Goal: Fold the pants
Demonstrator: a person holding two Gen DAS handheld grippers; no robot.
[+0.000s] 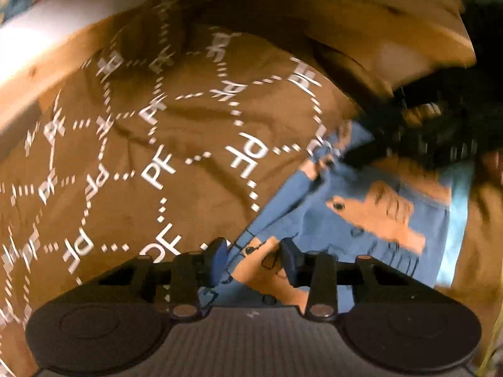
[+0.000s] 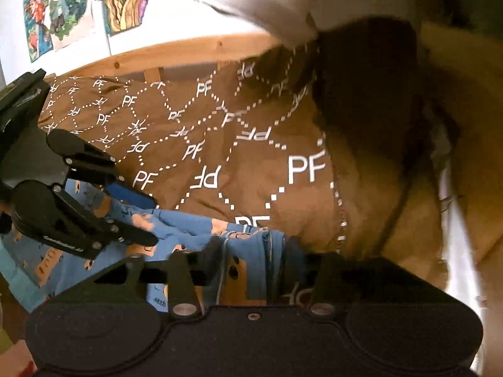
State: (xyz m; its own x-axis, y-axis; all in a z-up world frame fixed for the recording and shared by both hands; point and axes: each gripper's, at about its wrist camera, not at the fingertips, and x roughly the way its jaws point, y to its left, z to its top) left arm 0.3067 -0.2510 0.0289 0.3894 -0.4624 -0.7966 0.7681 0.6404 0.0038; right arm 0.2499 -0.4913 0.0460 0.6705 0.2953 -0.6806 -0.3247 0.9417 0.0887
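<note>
The blue pants (image 1: 339, 216) with orange animal prints lie on a brown bedspread (image 1: 176, 132) printed with white PF letters. My left gripper (image 1: 254, 253) hangs over the pants' edge with its blue fingers (image 1: 290, 259) apart and cloth between them. In the right wrist view the pants (image 2: 185, 229) lie bunched at lower left. My right gripper (image 2: 251, 251) has a fold of blue cloth bunched between its fingers. The left gripper (image 2: 147, 216) shows there at the left, its fingers over the same cloth. The right gripper (image 1: 355, 157) shows dark and blurred in the left wrist view.
A wooden bed frame (image 2: 176, 56) runs along the back under a white wall with colourful posters (image 2: 59, 9). A pale pillow or blanket (image 2: 276, 3) lies at the top. A tan fleece blanket (image 2: 440, 157) covers the right side.
</note>
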